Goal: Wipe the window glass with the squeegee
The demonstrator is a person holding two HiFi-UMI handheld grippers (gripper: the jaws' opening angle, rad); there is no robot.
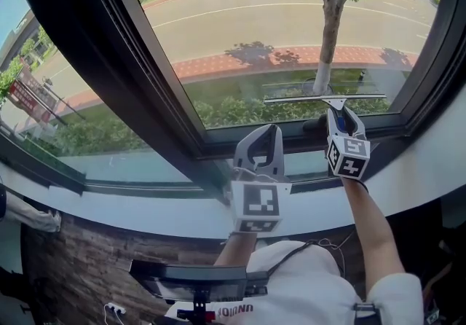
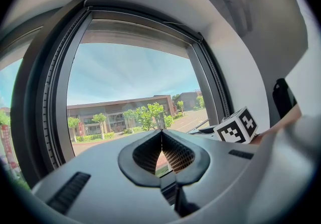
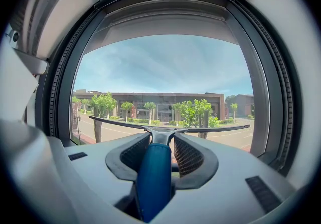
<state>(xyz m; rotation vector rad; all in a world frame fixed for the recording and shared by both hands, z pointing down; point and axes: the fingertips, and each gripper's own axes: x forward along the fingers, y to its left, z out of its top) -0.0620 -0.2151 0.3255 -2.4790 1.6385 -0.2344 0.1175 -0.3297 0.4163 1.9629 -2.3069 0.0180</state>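
Note:
A squeegee with a blue handle and a long thin blade lies flat against the window glass, low on the pane near its bottom frame. My right gripper is shut on the handle, and the blade spans the pane just beyond its jaws. My left gripper hovers over the bottom frame to the left of the squeegee. Its jaws meet at the tips with nothing between them. The right gripper's marker cube shows at the right of the left gripper view.
A thick dark mullion separates this pane from another on the left. A white sill runs below the frame. A white wall closes in at the right. A dark stand sits by the person's white shirt.

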